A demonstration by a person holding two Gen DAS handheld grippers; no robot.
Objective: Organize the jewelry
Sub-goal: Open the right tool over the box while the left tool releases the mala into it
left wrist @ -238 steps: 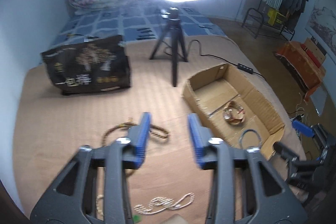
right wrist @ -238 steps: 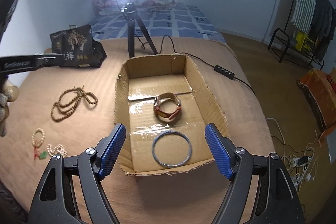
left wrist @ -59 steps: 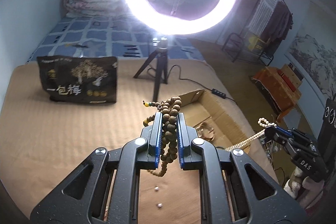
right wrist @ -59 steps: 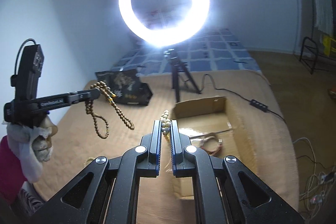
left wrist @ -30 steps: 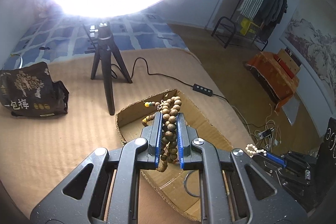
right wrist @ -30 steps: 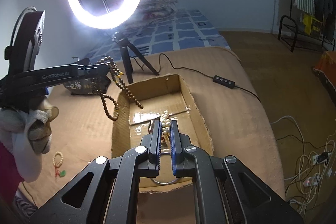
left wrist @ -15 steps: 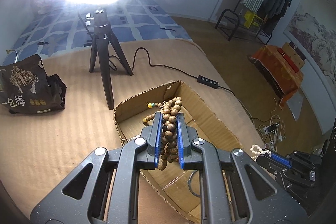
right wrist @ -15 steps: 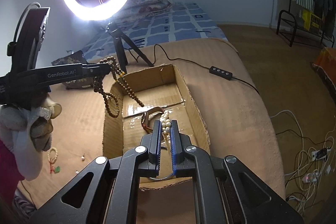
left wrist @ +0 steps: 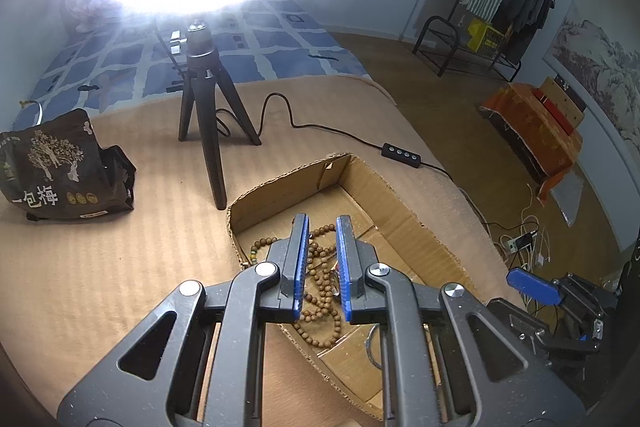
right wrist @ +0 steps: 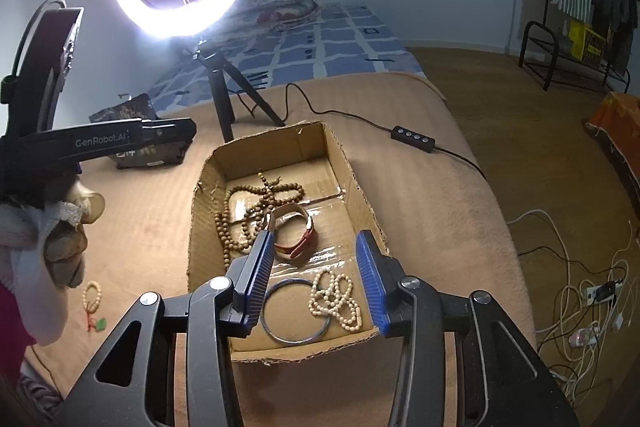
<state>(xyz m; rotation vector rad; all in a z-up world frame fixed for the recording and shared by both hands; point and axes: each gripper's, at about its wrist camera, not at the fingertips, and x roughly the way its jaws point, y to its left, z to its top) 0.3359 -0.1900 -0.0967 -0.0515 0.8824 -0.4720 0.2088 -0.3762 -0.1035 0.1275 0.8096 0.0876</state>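
The cardboard box [right wrist: 352, 179] lies on the tan mat under both grippers. On its floor are a long brown bead necklace [right wrist: 248, 211], a watch with a red strap [right wrist: 294, 231], a blue bangle [right wrist: 296, 311] and a white bead strand [right wrist: 334, 301]. My right gripper [right wrist: 314, 247] hangs over the box's near end, its jaws opening wide with nothing pinched; the white strand lies below them. My left gripper [left wrist: 322, 223] holds nothing; its pads stand a narrow gap apart, and through it the brown necklace [left wrist: 320, 303] shows on the box floor.
A small bead bracelet with a green charm [right wrist: 93, 301] lies on the mat left of the box. Behind the box stand the ring light's tripod [right wrist: 224, 87] and a black bag [left wrist: 60, 171]. A cable with a controller [right wrist: 414, 139] runs right. A gloved hand [right wrist: 52, 235] holds the left gripper.
The brown necklace has dropped out of my left gripper into the box. My right gripper's jaws have spread and the white strand now lies on the box floor.
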